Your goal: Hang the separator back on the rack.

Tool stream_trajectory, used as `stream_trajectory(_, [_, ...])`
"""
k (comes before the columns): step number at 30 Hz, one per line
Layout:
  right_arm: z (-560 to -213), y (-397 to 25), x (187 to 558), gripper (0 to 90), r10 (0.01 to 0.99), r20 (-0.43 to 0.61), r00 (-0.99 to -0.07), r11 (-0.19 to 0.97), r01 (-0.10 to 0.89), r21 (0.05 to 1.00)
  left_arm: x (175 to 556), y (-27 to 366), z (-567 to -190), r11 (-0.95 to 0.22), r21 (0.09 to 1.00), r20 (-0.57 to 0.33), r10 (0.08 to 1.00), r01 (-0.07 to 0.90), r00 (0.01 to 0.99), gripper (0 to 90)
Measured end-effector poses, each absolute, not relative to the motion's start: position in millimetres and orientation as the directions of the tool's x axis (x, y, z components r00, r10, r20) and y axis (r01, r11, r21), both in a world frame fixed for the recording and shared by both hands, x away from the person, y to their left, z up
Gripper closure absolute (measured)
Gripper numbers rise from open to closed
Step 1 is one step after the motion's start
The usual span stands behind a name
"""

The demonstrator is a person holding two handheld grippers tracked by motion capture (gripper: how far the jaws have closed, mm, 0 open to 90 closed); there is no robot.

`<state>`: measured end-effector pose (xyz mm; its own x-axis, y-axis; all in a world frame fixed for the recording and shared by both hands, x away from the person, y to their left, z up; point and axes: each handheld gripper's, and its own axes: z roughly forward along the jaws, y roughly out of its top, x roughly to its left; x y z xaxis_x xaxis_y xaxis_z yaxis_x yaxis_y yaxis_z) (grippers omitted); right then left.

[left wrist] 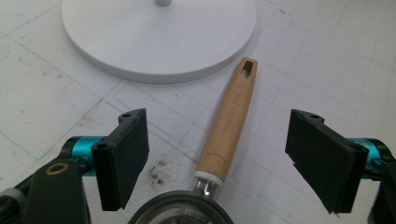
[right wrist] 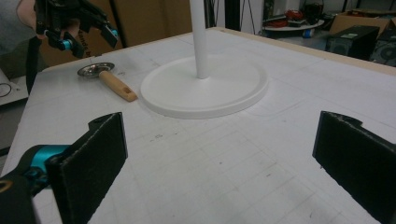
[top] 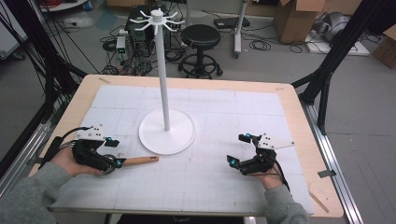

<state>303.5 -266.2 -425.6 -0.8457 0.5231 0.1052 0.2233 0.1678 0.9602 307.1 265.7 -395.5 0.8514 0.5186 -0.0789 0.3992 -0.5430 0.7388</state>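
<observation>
My left claw (top: 113,152) hangs low over the white gridded mat (top: 210,182), its two black jaws spread wide apart with nothing between the pads. Straight ahead of it, running away from me through the gap between the jaws, lies a small strainer with a wooden handle (left wrist: 228,122); the metal bowl end (left wrist: 180,211) sits right under the claw's nose, and the handle's slotted tip points toward the white stand's round base (left wrist: 159,37), stopping just short of its rim without touching. In the high view the handle (top: 140,160) sticks out to the right of my left claw, flat on the mat. My right claw (top: 237,149) rests well apart from all that, on the far side of the stand's base (top: 167,133), and its jaws too stand wide open and empty. Looking along them, the base (right wrist: 205,86) and its upright white pole (right wrist: 200,37) lie ahead and slightly to the left, and beyond, farther left, I see the strainer (right wrist: 108,79) on the mat with my left claw (right wrist: 86,35) hovering just above its bowl.
</observation>
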Motion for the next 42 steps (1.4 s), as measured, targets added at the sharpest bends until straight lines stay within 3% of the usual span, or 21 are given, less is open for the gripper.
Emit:
stream_trajectory(12, [-425.1,-266.4,303.2,2.2,0.524,0.103,-0.846,0.167,0.22,0.961,313.8,256.8,-396.7,-0.645,0.667,-0.056,0.455,0.372,0.889,22.9])
stream_trajectory(24, [-425.0,-267.0,303.2,2.2,0.524,0.104,-0.845,0.164,0.221,0.961,325.6,253.1,-402.0,-0.711,0.601,-0.088,0.395,0.364,0.915,25.1])
stream_trajectory(42, [-426.5,-265.0,303.2,2.2,0.518,0.114,-0.848,0.172,0.234,0.957,338.7,256.0,-414.9,-0.756,0.572,-0.128,0.303,0.32,0.944,34.2])
